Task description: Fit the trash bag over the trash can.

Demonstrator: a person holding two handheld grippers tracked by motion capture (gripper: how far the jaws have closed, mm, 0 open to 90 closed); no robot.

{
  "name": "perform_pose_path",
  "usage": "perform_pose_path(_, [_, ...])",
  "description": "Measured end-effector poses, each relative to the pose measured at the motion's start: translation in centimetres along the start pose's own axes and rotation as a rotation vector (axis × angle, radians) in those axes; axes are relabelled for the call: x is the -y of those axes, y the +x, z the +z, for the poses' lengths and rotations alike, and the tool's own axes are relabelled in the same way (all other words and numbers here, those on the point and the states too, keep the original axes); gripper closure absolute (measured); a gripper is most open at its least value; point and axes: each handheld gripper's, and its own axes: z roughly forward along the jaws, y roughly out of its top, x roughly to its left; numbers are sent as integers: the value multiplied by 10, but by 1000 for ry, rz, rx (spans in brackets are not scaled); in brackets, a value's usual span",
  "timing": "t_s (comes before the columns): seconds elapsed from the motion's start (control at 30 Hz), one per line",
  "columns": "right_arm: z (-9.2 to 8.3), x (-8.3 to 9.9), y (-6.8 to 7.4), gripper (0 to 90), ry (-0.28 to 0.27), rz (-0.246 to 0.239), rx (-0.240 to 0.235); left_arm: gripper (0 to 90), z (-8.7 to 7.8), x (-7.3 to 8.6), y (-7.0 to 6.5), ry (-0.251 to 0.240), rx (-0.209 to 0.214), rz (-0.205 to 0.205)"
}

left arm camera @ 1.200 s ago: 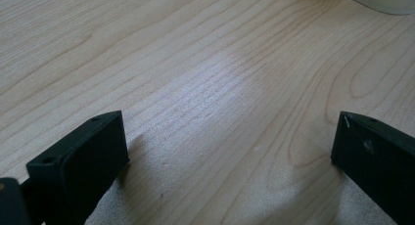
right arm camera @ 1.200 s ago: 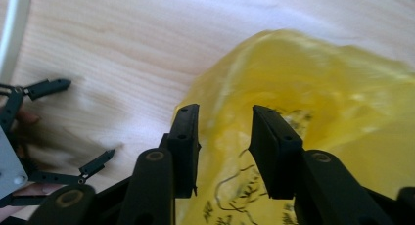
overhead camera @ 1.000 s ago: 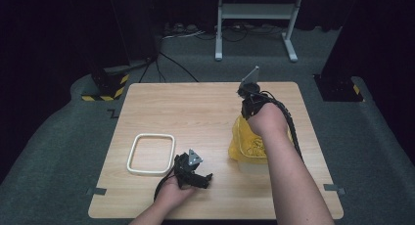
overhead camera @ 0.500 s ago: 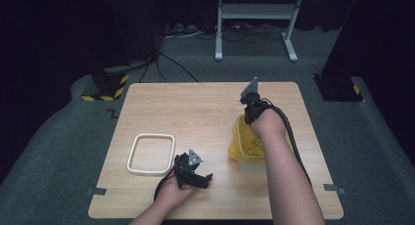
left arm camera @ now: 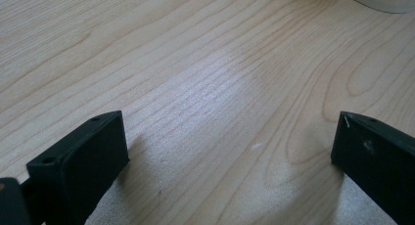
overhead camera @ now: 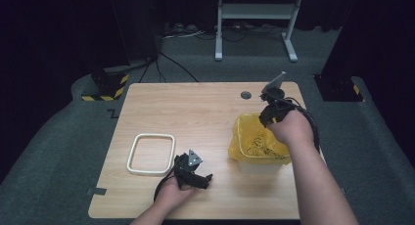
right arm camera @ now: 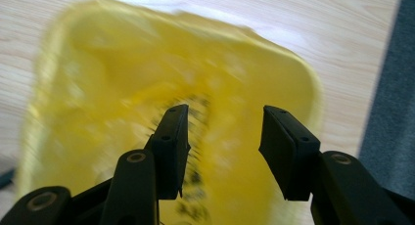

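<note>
A white bin lined with a yellow bag (overhead camera: 254, 144) stands on the right half of the wooden table (overhead camera: 195, 112). My right gripper (overhead camera: 268, 116) hovers over the bag's far right rim and points down into it. In the right gripper view its jaws have just been opening: the gripper (right arm camera: 222, 132) stands open above the blurred yellow bag (right arm camera: 98, 88), with nothing between the pads. My left gripper (overhead camera: 198, 177) rests on the table near the front edge. It (left arm camera: 230, 132) is wide open over bare wood.
A white rounded rectangular frame (overhead camera: 151, 154) lies flat left of my left gripper. A round cable hole (overhead camera: 245, 95) sits at the table's far side. The bin's pale base (left arm camera: 386, 0) is just beyond my left jaws. Dark carpet and a stand surround the table.
My right hand has shifted to the right over the bin, uncovering the bag's opening. The left hand has stayed put.
</note>
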Motion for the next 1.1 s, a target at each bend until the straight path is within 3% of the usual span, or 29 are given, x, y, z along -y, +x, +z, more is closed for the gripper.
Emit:
perform_pose_path(0.23, [-10,33,-47,521,-22,45,3,5,-1,1,0,2,5,1])
perform_pose_path(0.53, [18,76,-87,519,-2,97,-18,5,-1,0,0,5,5,2])
perform_pose_path(0.8, [54,103,-96,508,17,114,-34,5,-2,1,0,11,7,9])
perform_pose_path(1.1, [97,128,-100,483,-45,152,-70,5,-1,1,0,7,9,3])
